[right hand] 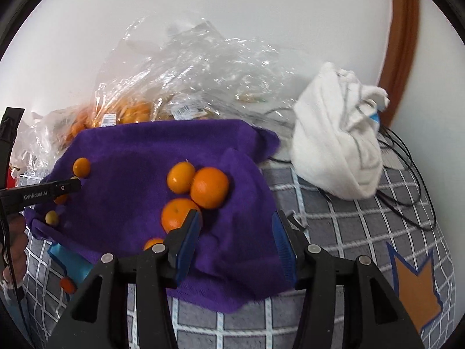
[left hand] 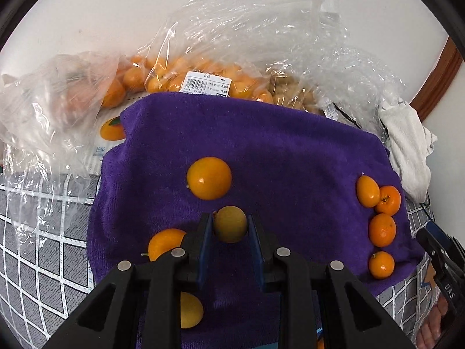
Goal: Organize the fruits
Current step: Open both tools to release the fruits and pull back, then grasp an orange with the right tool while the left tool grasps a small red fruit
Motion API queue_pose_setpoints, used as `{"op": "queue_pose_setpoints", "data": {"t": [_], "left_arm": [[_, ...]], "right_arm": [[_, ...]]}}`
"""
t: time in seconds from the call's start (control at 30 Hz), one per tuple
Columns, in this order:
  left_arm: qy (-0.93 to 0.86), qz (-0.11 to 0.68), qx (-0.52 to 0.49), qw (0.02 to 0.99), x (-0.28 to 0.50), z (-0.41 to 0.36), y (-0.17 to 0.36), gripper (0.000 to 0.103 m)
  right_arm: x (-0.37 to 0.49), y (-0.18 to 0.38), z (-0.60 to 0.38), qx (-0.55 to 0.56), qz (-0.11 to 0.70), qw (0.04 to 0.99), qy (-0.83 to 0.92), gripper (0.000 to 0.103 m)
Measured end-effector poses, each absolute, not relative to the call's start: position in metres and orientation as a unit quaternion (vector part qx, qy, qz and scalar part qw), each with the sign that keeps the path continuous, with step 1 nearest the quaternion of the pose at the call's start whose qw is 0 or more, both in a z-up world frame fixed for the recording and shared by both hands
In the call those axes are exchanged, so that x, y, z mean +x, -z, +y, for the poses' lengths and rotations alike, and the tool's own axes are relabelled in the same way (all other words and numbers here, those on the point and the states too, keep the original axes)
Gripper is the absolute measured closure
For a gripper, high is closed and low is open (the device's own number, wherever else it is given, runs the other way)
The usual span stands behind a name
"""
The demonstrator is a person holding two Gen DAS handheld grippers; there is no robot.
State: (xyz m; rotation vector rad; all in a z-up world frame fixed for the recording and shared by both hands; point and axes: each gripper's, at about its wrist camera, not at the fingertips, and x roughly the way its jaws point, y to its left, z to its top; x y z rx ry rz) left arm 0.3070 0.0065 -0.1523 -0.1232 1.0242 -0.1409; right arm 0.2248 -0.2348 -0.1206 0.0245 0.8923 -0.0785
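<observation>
A: Where does the fruit stand?

B: On the purple towel (left hand: 290, 151), spread over a grey checked cover (right hand: 334, 221). It looks sorted by kind, as I judge it. The deeper orange mandarins (left hand: 382, 229) sit in a tight cluster near the towel's right edge, touching or just beside one another. The paler, yellower fruit lies toward the left: a large orange (left hand: 209, 178) in the middle, another orange (left hand: 165, 242) nearer the camera, and a yellow fruit (left hand: 190, 309) at the bottom, partly hidden.

A: And the one being carried?

B: A small yellowish fruit (left hand: 230, 224) sits in the left gripper (left hand: 229, 232), whose jaws are nearly closed and pressed on its two sides. It hangs just above the towel, between the two oranges, so I take it as bound for the left group.

A: The other hand?

B: The right gripper (right hand: 237, 250) has its jaws moderately apart and opening, with nothing between them but towel. One finger overlaps a mandarin (right hand: 177, 213) in view; whether it touches, I cannot tell.

A: Anything behind?

B: Clear plastic bags (left hand: 203, 72) still holding small orange fruit, against a white wall, and a white cloth (right hand: 337, 133) to the right.
</observation>
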Motion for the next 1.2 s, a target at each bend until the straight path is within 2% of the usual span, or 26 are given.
{"op": "queue_pose_setpoints", "data": {"t": [0.07, 0.17, 0.2, 0.63, 1.2], "left_arm": [[0.064, 0.489, -0.058, 0.868, 0.307, 0.005, 0.152, 0.075], [0.066, 0.486, -0.062, 0.869, 0.302, 0.004, 0.145, 0.059], [0.068, 0.481, -0.063, 0.872, 0.3, 0.003, 0.142, 0.057], [0.055, 0.429, -0.091, 0.897, 0.235, 0.062, 0.09, 0.056], [0.022, 0.445, -0.119, 0.887, 0.16, 0.155, 0.114, 0.056]], "right_arm": [[0.219, 0.121, -0.237, 0.015, 0.432, 0.9, 0.045, 0.052], [0.212, 0.121, -0.235, 0.024, 0.436, 0.899, 0.042, 0.053], [0.209, 0.121, -0.233, 0.022, 0.436, 0.899, 0.042, 0.053], [0.174, 0.111, -0.182, -0.002, 0.435, 0.9, 0.022, 0.052], [0.158, 0.153, -0.108, 0.019, 0.471, 0.878, -0.08, 0.051]]}}
